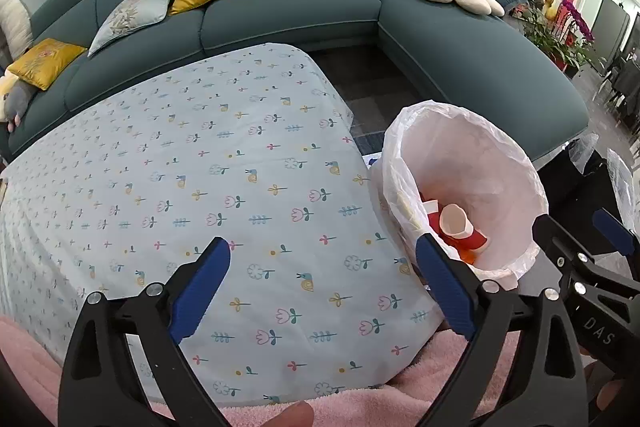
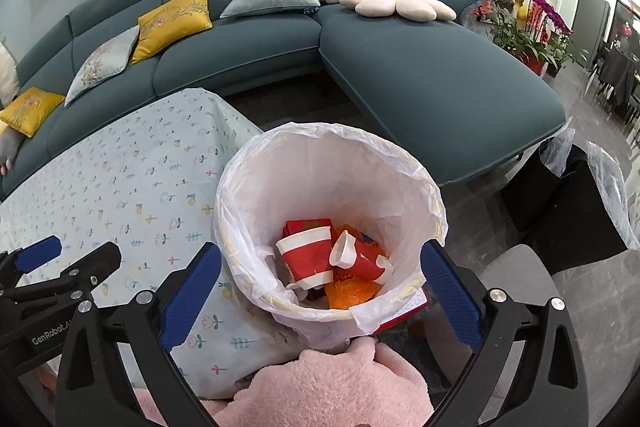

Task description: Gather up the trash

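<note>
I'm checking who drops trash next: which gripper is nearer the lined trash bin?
Right. The right gripper hangs open directly over the trash bin, whereas the left gripper is open above the tablecloth, with the bin off to its right.

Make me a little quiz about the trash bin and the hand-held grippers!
1. True or false: the lined trash bin already holds red-and-white paper cups.
2. What covers the table? A) floral tablecloth B) newspaper C) bare wood
3. Fill in: the right hand-held gripper is ____ and holds nothing.

Key: 1 true. 2 A. 3 open. The left hand-held gripper is open too, above the tablecloth.
</note>
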Tool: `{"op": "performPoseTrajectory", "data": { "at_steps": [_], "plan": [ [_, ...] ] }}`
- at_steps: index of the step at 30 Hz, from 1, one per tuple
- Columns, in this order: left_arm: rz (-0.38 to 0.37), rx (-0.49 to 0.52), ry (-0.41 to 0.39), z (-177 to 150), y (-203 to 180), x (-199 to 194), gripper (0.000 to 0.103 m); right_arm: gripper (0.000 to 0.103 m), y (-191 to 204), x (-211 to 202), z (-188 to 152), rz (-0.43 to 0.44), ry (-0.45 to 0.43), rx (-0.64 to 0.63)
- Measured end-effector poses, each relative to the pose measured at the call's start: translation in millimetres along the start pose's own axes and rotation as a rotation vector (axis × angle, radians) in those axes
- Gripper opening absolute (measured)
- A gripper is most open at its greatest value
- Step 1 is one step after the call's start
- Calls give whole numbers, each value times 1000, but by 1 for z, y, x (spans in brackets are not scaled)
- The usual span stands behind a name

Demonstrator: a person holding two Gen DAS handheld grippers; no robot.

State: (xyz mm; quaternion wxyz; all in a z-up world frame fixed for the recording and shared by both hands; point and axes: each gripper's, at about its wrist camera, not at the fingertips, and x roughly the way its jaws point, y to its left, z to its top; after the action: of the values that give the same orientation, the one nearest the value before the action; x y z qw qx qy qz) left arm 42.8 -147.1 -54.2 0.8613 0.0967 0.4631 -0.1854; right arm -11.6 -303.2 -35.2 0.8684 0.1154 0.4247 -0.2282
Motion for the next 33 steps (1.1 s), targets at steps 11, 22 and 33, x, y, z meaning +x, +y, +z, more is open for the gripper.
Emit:
{"op": "performPoseTrajectory", "data": {
  "at_steps": [11, 22, 33],
  "plan": [
    [18, -5, -6, -1, 0, 4, 90, 96, 1, 7, -6, -11, 12, -9],
    [39, 8, -3, -3, -1, 11, 90, 96, 2, 21, -9, -12, 44, -13],
    [48, 8, -1, -3, 1, 16, 90, 96, 1, 26, -10, -17, 54, -1]
  ]
}}
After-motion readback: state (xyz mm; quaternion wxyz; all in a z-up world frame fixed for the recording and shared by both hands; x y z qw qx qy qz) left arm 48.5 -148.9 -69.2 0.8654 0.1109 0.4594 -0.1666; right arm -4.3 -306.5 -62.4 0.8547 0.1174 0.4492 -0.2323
